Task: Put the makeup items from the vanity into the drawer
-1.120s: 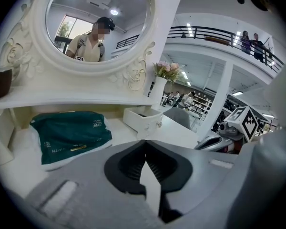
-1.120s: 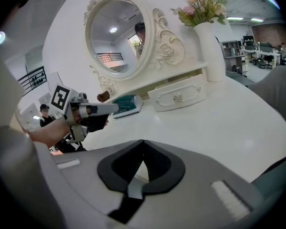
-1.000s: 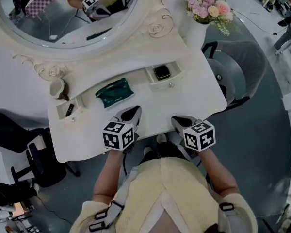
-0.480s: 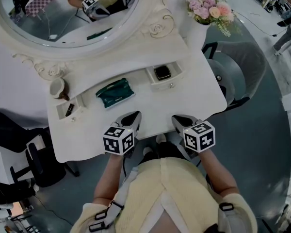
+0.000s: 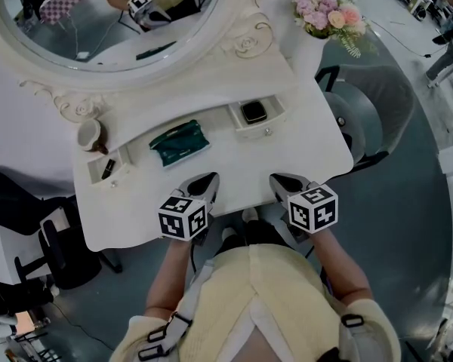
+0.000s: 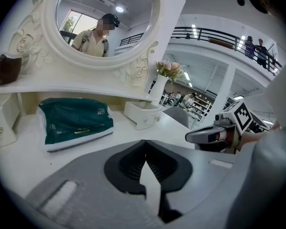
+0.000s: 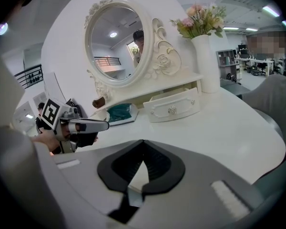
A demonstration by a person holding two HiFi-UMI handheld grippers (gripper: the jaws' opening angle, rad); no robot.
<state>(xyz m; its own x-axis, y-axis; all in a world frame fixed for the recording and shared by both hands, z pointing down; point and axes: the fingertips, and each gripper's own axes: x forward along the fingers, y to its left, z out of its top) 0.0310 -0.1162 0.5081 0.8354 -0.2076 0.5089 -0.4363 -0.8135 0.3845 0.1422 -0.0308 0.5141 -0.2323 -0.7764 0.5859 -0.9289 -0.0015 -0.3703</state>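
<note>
Two grippers are held side by side over the near edge of the white tabletop, each carried by a person in a pale yellow top who stands close against the vanity. The left gripper has its jaws pressed together with nothing between them, and its tips point at bare tabletop. The right gripper, a little apart on its right, also has its jaws closed and holds nothing. Just beyond the left gripper lies a green pouch, flat on the tabletop and apart from both grippers. To the right of the pouch a small white drawer stands pulled open, with a black compact lying inside it. At the far left of the tabletop a narrower drawer is also open, and a small dark stick lies in it; what kind of item it is cannot be told. Behind that, on the curved shelf, sits a white cup with a dark inside. Above the shelf rises the oval mirror in its carved white frame, with the person and a marker cube reflected in it. At the right end stands a tall white vase of pink flowers, and a grey chair stands past the tabletop's right edge
</note>
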